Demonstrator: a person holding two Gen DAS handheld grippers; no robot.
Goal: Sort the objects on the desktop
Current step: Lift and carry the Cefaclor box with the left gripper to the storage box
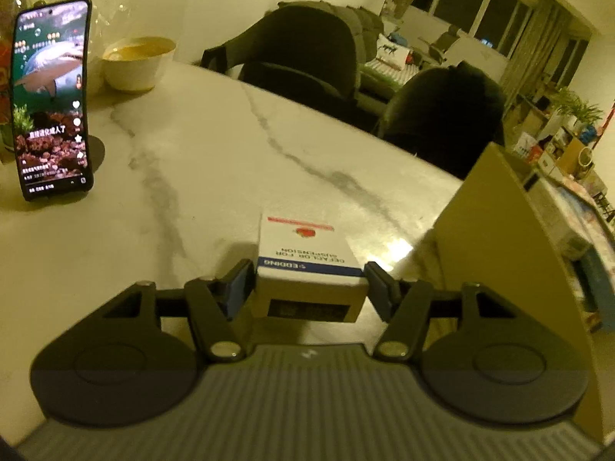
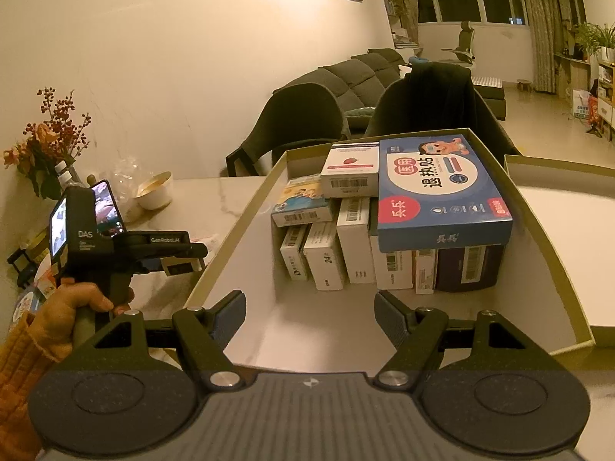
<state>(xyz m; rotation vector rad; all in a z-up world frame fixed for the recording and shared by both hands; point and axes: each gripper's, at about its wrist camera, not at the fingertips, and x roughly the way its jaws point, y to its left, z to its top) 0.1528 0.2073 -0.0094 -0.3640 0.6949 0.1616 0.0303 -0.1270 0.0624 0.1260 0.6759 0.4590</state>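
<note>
My left gripper (image 1: 309, 286) is shut on a white medicine box (image 1: 307, 253) with a blue stripe and a strawberry picture, held just above the marble table (image 1: 192, 161), left of the cardboard box wall (image 1: 499, 238). The right wrist view shows that left gripper (image 2: 184, 259) with the small box beside the cardboard box's left wall. My right gripper (image 2: 310, 313) is open and empty over the near part of the open cardboard box (image 2: 238, 223). Inside stand several medicine boxes, with a large blue box (image 2: 442, 192) and a white strawberry box (image 2: 351, 173) lying on top.
A phone (image 1: 52, 100) on a stand plays video at the left, next to a white bowl (image 1: 138, 61). Two dark chairs (image 1: 307, 53) stand behind the table. The box lid (image 2: 565, 199) lies to the right. A vase with dried flowers (image 2: 50, 142) stands at the far left.
</note>
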